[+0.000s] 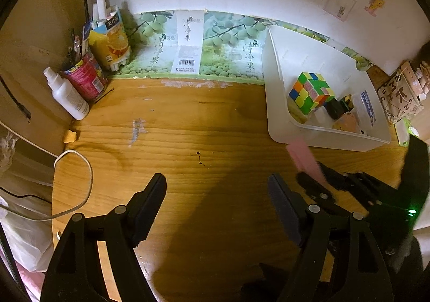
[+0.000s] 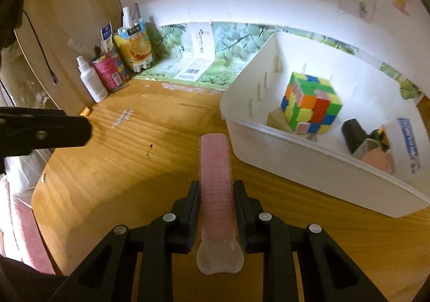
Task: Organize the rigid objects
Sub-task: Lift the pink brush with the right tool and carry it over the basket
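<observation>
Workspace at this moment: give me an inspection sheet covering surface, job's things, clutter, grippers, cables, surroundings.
Surface: wooden desk, scuffed, small dark stain.
Job's things: pink hair roller in a grip; white bin holding a puzzle cube, a black block and other small items.
Clutter: white spray bottle, red can of pens, orange juice carton in the back left corner.
Grippers: right hand-held gripper shut on the roller; left hand-held gripper open, empty.
Cables: white cable looping over the desk's left edge; black cable on the side panel.
Surroundings: white wall, grape-print paper along its base.
</observation>
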A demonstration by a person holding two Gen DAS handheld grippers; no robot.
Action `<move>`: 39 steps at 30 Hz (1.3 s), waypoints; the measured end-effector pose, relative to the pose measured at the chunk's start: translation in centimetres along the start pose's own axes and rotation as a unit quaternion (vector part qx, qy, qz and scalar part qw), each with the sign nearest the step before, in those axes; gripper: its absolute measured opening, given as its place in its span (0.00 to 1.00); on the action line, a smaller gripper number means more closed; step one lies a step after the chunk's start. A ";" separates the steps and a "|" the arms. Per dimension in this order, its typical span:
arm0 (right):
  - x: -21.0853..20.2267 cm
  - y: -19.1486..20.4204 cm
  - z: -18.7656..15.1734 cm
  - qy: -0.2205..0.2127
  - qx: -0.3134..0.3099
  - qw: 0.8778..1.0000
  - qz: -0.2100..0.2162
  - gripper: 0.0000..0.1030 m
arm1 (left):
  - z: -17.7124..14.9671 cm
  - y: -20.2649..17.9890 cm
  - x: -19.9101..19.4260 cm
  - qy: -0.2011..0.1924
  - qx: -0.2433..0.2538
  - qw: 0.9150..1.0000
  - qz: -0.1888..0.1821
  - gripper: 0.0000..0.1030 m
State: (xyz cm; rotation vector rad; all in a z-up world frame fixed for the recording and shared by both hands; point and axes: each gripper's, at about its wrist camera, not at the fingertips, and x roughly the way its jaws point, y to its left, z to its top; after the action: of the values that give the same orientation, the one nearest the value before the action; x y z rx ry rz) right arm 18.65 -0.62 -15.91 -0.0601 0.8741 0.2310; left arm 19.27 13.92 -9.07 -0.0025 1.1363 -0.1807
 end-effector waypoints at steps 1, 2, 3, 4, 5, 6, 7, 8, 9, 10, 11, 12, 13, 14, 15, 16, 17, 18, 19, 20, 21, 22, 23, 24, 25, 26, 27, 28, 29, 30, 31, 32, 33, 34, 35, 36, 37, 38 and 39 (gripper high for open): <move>-0.6 0.0 0.0 0.000 -0.001 1.000 -0.002 0.24 | -0.1 -0.1 -0.1 -0.003 0.000 1.000 0.000 0.78; -1.2 -0.1 0.0 -0.001 -0.004 1.000 -0.006 0.24 | -0.1 -0.2 -0.2 -0.006 0.000 1.000 -0.001 0.78; -1.7 -0.3 0.0 0.000 -0.004 1.000 -0.009 0.24 | -0.2 -0.2 -0.3 -0.008 0.000 1.000 -0.002 0.78; -2.1 -0.4 0.0 0.001 -0.004 1.000 -0.011 0.24 | -0.2 -0.4 -0.4 -0.010 0.001 1.000 -0.004 0.78; -2.5 -0.5 0.0 0.003 -0.003 1.000 -0.013 0.24 | -0.2 -0.5 -0.4 -0.012 0.002 1.000 -0.006 0.78; -2.8 -0.7 0.1 0.004 -0.003 1.000 -0.015 0.24 | -0.2 -0.7 -0.5 -0.014 0.005 1.000 -0.009 0.78; -3.2 -0.9 0.3 0.006 -0.002 1.000 -0.018 0.24 | -0.2 -0.8 -0.5 -0.015 0.006 1.000 -0.010 0.78; -3.6 -1.2 0.4 0.006 -0.002 1.000 -0.021 0.24 | -0.2 -1.0 -0.6 -0.019 0.007 1.000 -0.012 0.78; -4.2 -1.5 0.7 0.006 0.000 1.000 -0.025 0.24 | -0.2 -1.1 -0.7 -0.022 0.008 1.000 -0.013 0.78; -4.6 -1.9 1.0 0.006 0.001 1.000 -0.028 0.24 | -0.1 -1.2 -0.8 -0.025 0.008 1.000 -0.014 0.78; -5.1 -2.3 1.4 0.005 0.001 0.999 -0.033 0.24 | -0.1 -1.3 -0.8 -0.027 0.009 0.999 -0.016 0.78; -5.6 -2.5 1.6 0.003 0.001 0.999 -0.038 0.24 | 0.0 -1.5 -0.9 -0.032 0.010 0.999 -0.019 0.78; -6.2 -2.9 2.1 0.002 0.000 0.999 -0.043 0.24 | 0.0 -1.6 -0.9 -0.034 0.012 0.999 -0.021 0.78; -6.7 -3.4 2.5 0.001 0.001 0.999 -0.047 0.24 | 0.0 -1.7 -0.9 -0.036 0.014 0.999 -0.023 0.78; -7.1 -3.8 2.8 -0.001 0.003 0.999 -0.051 0.24 | 0.1 -1.8 -0.9 -0.040 0.014 0.999 -0.025 0.78; -7.6 -4.3 3.3 -0.004 0.006 0.998 -0.055 0.24 | 0.1 -1.8 -1.0 -0.046 0.012 0.999 -0.026 0.78; -8.1 -4.9 3.7 -0.009 0.006 0.998 -0.058 0.24 | 0.1 -1.8 -1.1 -0.052 0.011 0.998 -0.026 0.78; -8.4 -5.4 4.0 -0.011 0.007 0.998 -0.062 0.24 | 0.2 -1.8 -1.2 -0.055 0.010 0.998 -0.025 0.78; -8.7 -5.9 4.3 -0.013 0.008 0.998 -0.067 0.24 | 0.2 -1.8 -1.2 -0.060 0.010 0.998 -0.022 0.78; -8.9 -6.4 4.7 -0.014 0.009 0.997 -0.071 0.24 | 0.2 -1.9 -1.3 -0.062 0.010 0.998 -0.020 0.78; -9.1 -7.0 5.1 -0.016 0.011 0.997 -0.076 0.24 | 0.2 -1.9 -1.4 -0.066 0.011 0.998 -0.017 0.78; -9.3 -7.5 5.4 -0.018 0.012 0.997 -0.079 0.24 | 0.3 -1.9 -1.5 -0.069 0.012 0.997 -0.017 0.78; -9.5 -8.0 5.7 -0.021 0.012 0.996 -0.084 0.24 | 0.3 -1.8 -1.5 -0.071 0.012 0.997 -0.017 0.78; -9.7 -8.7 6.1 -0.025 0.013 0.995 -0.091 0.24 | 0.3 -1.7 -1.6 -0.074 0.010 0.997 -0.016 0.78; -9.8 -9.1 6.2 -0.028 0.015 0.995 -0.096 0.24 | 0.3 -1.6 -1.6 -0.075 0.008 0.997 -0.016 0.78; -9.8 -9.6 6.5 -0.030 0.017 0.994 -0.101 0.24 | 0.3 -1.6 -1.7 -0.077 0.007 0.997 -0.016 0.78; -9.8 -10.1 6.8 -0.032 0.022 0.994 -0.105 0.24 | 0.2 -1.5 -1.7 -0.079 0.006 0.997 -0.017 0.78; -9.7 -10.5 7.1 -0.033 0.025 0.993 -0.108 0.24 | 0.2 -1.4 -1.7 -0.081 0.005 0.997 -0.017 0.78; -9.6 -11.0 7.4 -0.037 0.027 0.993 -0.113 0.24 | 0.1 -1.4 -1.8 -0.083 0.005 0.996 -0.018 0.78; -9.6 -11.3 7.7 -0.039 0.026 0.992 -0.116 0.24 | 0.1 -1.3 -1.8 -0.086 0.004 0.996 -0.018 0.78; -9.5 -11.6 8.0 -0.042 0.026 0.992 -0.120 0.24 | 0.1 -1.2 -1.9 -0.090 0.002 0.996 -0.018 0.78; -9.5 -12.0 8.2 -0.045 0.027 0.991 -0.123 0.24 | 0.0 -1.1 -2.0 -0.096 -0.001 0.995 -0.018 0.78; -9.4 -12.4 8.5 -0.049 0.030 0.991 -0.125 0.24 | 0.0 -1.0 -2.1 -0.100 -0.002 0.995 -0.018 0.78; -9.4 -12.8 8.7 -0.052 0.033 0.990 -0.126 0.24 | 0.0 -0.9 -2.3 -0.106 -0.003 0.994 -0.016 0.78; -9.2 -13.2 9.0 -0.054 0.036 0.990 -0.129 0.24 | 0.0 -0.8 -2.4 -0.111 -0.003 0.994 -0.013 0.78; -9.2 -13.4 9.1 -0.056 0.039 0.989 -0.131 0.24 | -0.1 -0.8 -2.5 -0.116 -0.002 0.993 -0.011 0.78; -9.1 -13.8 9.3 -0.058 0.044 0.988 -0.133 0.24 | -0.2 -0.7 -2.6 -0.119 -0.002 0.993 -0.010 0.78; -9.1 -14.0 9.4 -0.060 0.048 0.988 -0.133 0.24 | -0.3 -0.7 -2.7 -0.121 -0.001 0.993 -0.009 0.78; -9.0 -14.3 9.5 -0.062 0.056 0.988 -0.133 0.24 | -0.4 -0.6 -2.7 -0.123 0.001 0.992 -0.007 0.78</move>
State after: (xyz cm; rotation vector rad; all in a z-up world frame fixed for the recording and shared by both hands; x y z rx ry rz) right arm 23.45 -14.72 -3.48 -0.0573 0.7443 -0.0637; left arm 17.75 13.76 -6.69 -0.0310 0.8900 -0.1884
